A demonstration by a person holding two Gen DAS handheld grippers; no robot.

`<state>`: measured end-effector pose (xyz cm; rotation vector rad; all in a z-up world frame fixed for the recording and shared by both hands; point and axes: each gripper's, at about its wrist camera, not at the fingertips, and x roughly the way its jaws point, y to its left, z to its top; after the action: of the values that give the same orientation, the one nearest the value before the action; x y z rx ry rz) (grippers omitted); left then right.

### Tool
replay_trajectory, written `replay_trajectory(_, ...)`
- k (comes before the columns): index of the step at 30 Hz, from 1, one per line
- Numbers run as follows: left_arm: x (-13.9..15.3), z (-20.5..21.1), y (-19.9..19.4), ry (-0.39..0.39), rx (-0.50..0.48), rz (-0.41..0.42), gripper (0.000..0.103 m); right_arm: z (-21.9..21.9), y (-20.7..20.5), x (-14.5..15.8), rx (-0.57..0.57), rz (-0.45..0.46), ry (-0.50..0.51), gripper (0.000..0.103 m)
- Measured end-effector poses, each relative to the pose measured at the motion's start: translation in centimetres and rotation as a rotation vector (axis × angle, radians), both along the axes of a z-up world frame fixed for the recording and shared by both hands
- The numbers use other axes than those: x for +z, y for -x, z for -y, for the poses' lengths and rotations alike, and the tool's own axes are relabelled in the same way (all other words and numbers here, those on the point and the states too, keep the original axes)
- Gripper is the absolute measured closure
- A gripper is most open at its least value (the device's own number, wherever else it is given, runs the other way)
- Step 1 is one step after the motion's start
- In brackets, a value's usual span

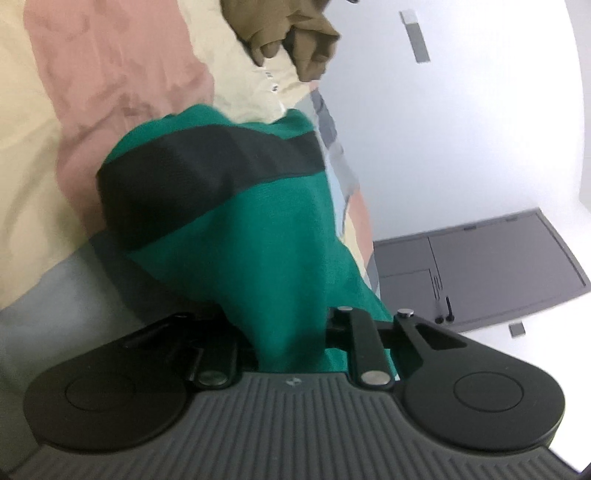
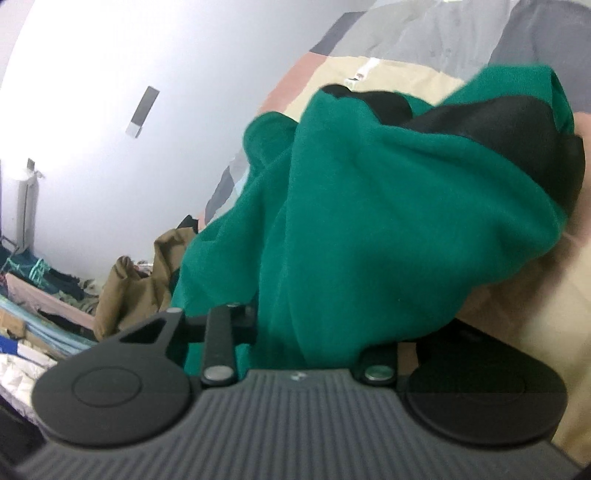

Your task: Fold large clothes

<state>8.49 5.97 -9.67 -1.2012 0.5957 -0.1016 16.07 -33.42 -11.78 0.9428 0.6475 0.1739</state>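
Both claws pinch the green garment [image 1: 258, 229]: my left gripper [image 1: 291, 343] and my right gripper [image 2: 295, 339] each have cloth bunched between the fingers, lifted over the patchwork bedspread [image 1: 110, 74]. No neat fold yet, I'd say; it hangs crumpled, so spreading and folding remain.

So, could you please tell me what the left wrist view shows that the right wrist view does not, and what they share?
Only the left wrist view shows the grey cabinet by the wall. Only the right wrist view shows the pile of clothes at lower left and the white appliance beside the wall. Both show the green garment with a black band draped into the gripper, the patchwork bedcover and a brown garment. The fingertips are hidden by cloth.
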Motion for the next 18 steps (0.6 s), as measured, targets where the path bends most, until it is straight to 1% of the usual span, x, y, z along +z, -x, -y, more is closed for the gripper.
replay_trajectory(3,1.3,0.1,1.8,-0.025,-0.016,0.0,0.082,0.2,1.6,1.1,0.022,0.016,0.025,0.064)
replay_trajectory(5,2.2,0.3,3.5,-0.023,-0.026,-0.005,0.082,0.2,2.8,2.2,0.035,0.02,0.041,0.064)
replay_trajectory(9,4.3,1.2,6.7,-0.089,-0.047,-0.003,0.082,0.3,6.2,3.4,0.045,0.03,0.063,0.064)
replay_trajectory(10,4.7,1.6,8.7,-0.097,-0.049,-0.001,0.081,0.6,7.2,3.6,0.046,0.031,0.058,0.063)
replay_trajectory(12,4.8,1.8,9.4,-0.095,-0.052,-0.009,0.081,1.1,9.0,3.5,0.044,0.031,0.052,0.063)
replay_trajectory(14,4.8,1.8,9.2,-0.104,-0.059,-0.014,0.081,1.2,9.3,3.5,0.031,0.02,0.043,0.061)
replay_trajectory(15,4.7,1.7,9.2,-0.097,-0.06,-0.021,0.08,1.2,9.1,3.5,0.027,0.012,0.044,0.058)
replay_trajectory(16,4.5,1.6,8.6,-0.088,-0.059,-0.028,0.077,1.2,9.0,3.5,0.028,0.011,0.045,0.054)
replay_trajectory(17,4.3,1.4,8.4,-0.066,-0.062,-0.035,0.069,1.2,8.9,3.5,0.032,0.011,0.042,0.05)
replay_trajectory(18,4.0,1.1,8.0,-0.034,-0.064,-0.034,0.053,1.2,8.8,3.5,0.039,0.011,0.035,0.042)
